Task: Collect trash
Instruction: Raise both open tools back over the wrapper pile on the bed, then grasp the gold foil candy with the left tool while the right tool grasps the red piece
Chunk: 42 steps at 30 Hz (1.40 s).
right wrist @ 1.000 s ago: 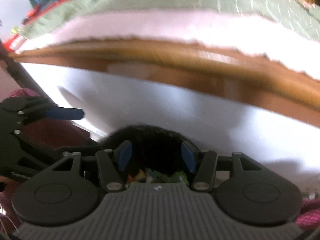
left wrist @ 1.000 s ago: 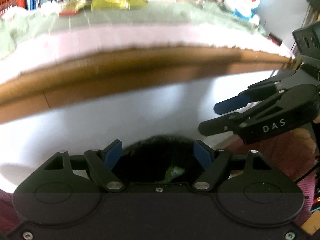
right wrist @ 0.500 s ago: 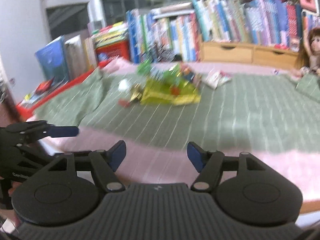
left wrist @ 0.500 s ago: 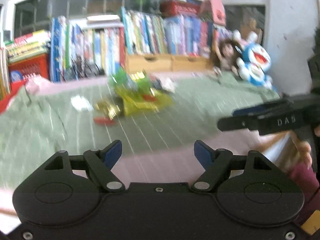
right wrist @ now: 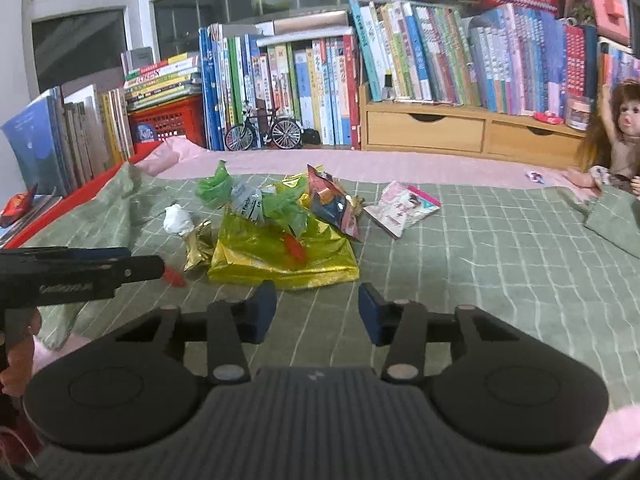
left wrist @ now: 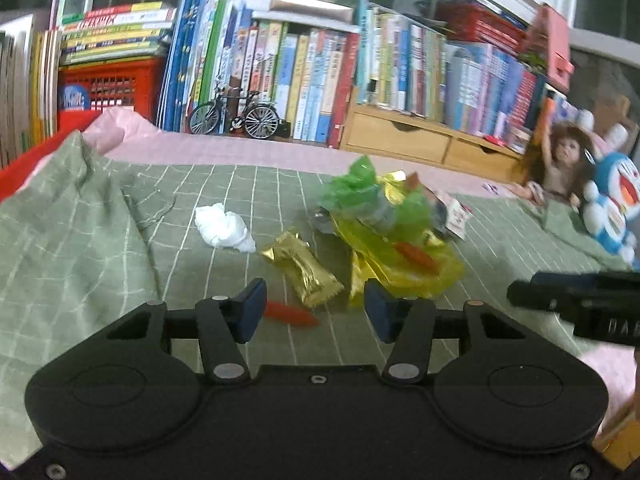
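Bed: green checked cover (right wrist: 480,240) over a pink sheet (right wrist: 400,164)
Back: a row of upright books (right wrist: 320,80) — a wooden drawer unit (right wrist: 460,136) under some
Left: red crate (right wrist: 168,124)
Windows: dark panes (right wrist: 80,40), white frames
Extras: model bicycle (right wrist: 264,132), doll (right wrist: 612,136)

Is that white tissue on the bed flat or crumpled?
Crumpled. The white tissue sits as a wadded lump on the green checked cover, beside the gold wrapper.

- Crumpled white tissue wad (left wrist: 224,226), lying apart.
- Twisted gold foil wrapper (left wrist: 302,266), flat beside it.
- Yellow-green plastic bag (right wrist: 280,254) under piled wrappers.
- Pink sachet (right wrist: 402,208), right, apart.
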Each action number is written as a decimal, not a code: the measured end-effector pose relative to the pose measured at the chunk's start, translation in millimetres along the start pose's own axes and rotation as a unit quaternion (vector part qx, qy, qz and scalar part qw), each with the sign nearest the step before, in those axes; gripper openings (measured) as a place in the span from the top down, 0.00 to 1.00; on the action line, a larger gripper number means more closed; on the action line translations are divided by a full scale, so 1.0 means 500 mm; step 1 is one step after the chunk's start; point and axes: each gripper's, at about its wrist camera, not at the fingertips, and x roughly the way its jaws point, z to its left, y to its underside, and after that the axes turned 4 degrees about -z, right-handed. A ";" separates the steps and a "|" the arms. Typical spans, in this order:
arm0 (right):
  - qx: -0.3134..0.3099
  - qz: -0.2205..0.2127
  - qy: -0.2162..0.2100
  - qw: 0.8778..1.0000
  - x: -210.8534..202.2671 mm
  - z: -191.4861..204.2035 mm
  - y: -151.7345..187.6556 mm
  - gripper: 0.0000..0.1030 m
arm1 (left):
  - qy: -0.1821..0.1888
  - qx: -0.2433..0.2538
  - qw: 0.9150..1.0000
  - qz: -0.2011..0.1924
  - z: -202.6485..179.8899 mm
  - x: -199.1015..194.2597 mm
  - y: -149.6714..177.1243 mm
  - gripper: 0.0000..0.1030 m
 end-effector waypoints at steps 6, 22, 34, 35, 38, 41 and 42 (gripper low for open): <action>-0.003 0.011 -0.010 1.000 0.072 0.015 -0.018 0.53 | -0.018 -0.031 0.999 0.005 0.018 0.089 -0.014 0.52; -0.013 0.028 0.000 1.000 0.193 0.035 -0.029 0.79 | -0.024 -0.031 0.999 0.025 0.010 0.145 -0.006 0.78; -0.036 0.018 -0.004 0.999 0.142 0.039 -0.011 0.85 | -0.016 0.000 1.000 0.000 -0.007 0.082 -0.005 0.78; -0.036 0.016 -0.001 0.999 0.143 0.038 -0.011 0.83 | -0.015 0.000 1.000 -0.001 -0.006 0.078 -0.006 0.78; -0.034 0.016 -0.007 0.999 0.155 0.036 -0.015 0.79 | -0.016 0.006 1.000 -0.008 -0.006 0.067 -0.008 0.78; -0.049 0.013 -0.002 0.999 0.176 0.049 -0.020 0.64 | -0.016 0.008 1.000 -0.010 -0.004 0.060 -0.009 0.78; -0.054 0.012 0.002 0.998 0.184 0.054 -0.021 0.62 | -0.016 0.008 1.000 -0.010 -0.003 0.059 -0.009 0.78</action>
